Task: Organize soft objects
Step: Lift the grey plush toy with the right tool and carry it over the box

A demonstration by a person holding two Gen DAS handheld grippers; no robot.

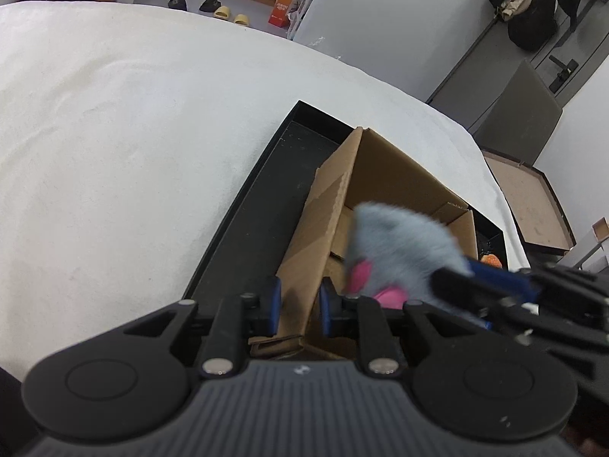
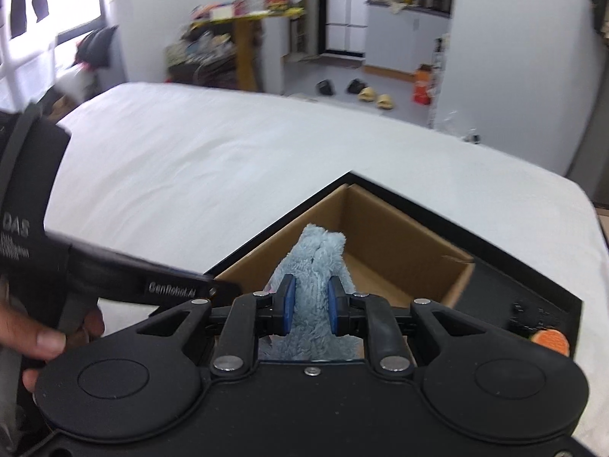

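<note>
An open cardboard box [image 1: 384, 175] stands in a black tray [image 1: 266, 194] on a white bed [image 1: 114, 133]. My left gripper [image 1: 300, 304] is shut on the box's near wall, with cardboard between its blue pads. A fluffy grey-blue plush toy [image 1: 403, 247] with pink parts hangs over the box's open top, and my right gripper [image 1: 456, 278] reaches in from the right, shut on it. In the right wrist view the plush toy [image 2: 316, 259] is pinched between the blue pads of the right gripper [image 2: 310, 306], above the box [image 2: 384, 236]. The left gripper [image 2: 224, 287] comes in from the left.
An orange soft object [image 2: 550, 339] lies in the tray [image 2: 437, 205] right of the box, also visible as the orange object [image 1: 491, 261]. A person's hand [image 2: 42, 339] holds the left gripper. White bed [image 2: 228, 160] spreads beyond. A flat brown board [image 1: 529, 205] lies on the floor at the right.
</note>
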